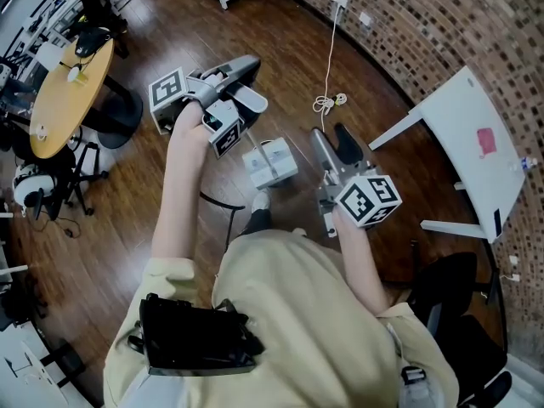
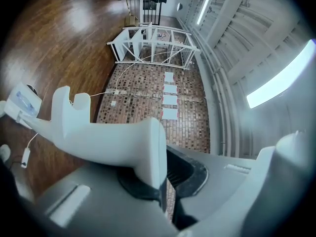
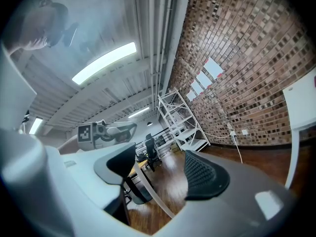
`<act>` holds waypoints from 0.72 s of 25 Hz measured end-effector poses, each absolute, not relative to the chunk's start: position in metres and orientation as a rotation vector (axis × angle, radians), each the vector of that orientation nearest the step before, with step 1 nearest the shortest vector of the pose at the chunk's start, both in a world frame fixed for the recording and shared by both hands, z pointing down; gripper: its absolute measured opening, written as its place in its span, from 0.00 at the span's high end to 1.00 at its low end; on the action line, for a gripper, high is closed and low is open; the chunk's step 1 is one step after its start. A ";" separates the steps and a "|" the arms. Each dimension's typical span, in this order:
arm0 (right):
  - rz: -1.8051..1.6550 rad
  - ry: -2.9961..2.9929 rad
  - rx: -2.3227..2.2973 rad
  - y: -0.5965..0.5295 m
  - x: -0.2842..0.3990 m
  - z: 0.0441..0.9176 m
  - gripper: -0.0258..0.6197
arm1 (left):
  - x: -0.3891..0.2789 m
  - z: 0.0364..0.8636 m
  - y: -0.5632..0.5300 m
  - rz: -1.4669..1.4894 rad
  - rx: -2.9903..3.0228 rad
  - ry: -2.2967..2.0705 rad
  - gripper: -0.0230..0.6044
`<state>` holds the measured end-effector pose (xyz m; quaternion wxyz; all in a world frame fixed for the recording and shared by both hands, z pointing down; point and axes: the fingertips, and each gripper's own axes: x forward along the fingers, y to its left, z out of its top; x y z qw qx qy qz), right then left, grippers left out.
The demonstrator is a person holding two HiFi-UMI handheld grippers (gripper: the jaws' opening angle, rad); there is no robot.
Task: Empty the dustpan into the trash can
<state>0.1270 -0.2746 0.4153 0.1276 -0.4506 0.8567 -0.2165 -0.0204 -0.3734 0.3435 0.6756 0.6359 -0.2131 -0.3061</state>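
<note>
Nearest, at 6 o'clock: my pale yellow shirt, with a black pouch on it at 7 o'clock. Next, at 2 o'clock: my right gripper, pointing toward 12, pads a little apart with nothing between them. At 12 o'clock, higher up: my left gripper, jaws closed tight on the broad end of the white dustpan handle, which runs from the pads down toward the floor. At centre, between the two grippers: a white box-shaped thing; I cannot tell whether it is the pan or the can. Just under it, at 6 o'clock of it: a shoe. Beneath all: dark wooden floor. At 1 o'clock on the floor: a coiled white cable. At 10 o'clock: a round table. At 3 o'clock: a white table. Farthest, at 1 to 2 o'clock: the brick wall.
</note>
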 end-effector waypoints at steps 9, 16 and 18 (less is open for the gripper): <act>-0.665 2.474 -1.365 -0.251 0.152 0.431 0.50 | -0.011 0.363 -0.360 -0.685 1.409 -0.469 0.96; -0.688 2.472 -1.392 -0.261 0.148 0.438 0.50 | -0.047 0.401 -0.424 -0.810 1.303 -0.439 0.96; -0.695 2.469 -1.408 -0.267 0.145 0.440 0.50 | -0.068 0.411 -0.453 -0.865 1.269 -0.481 0.96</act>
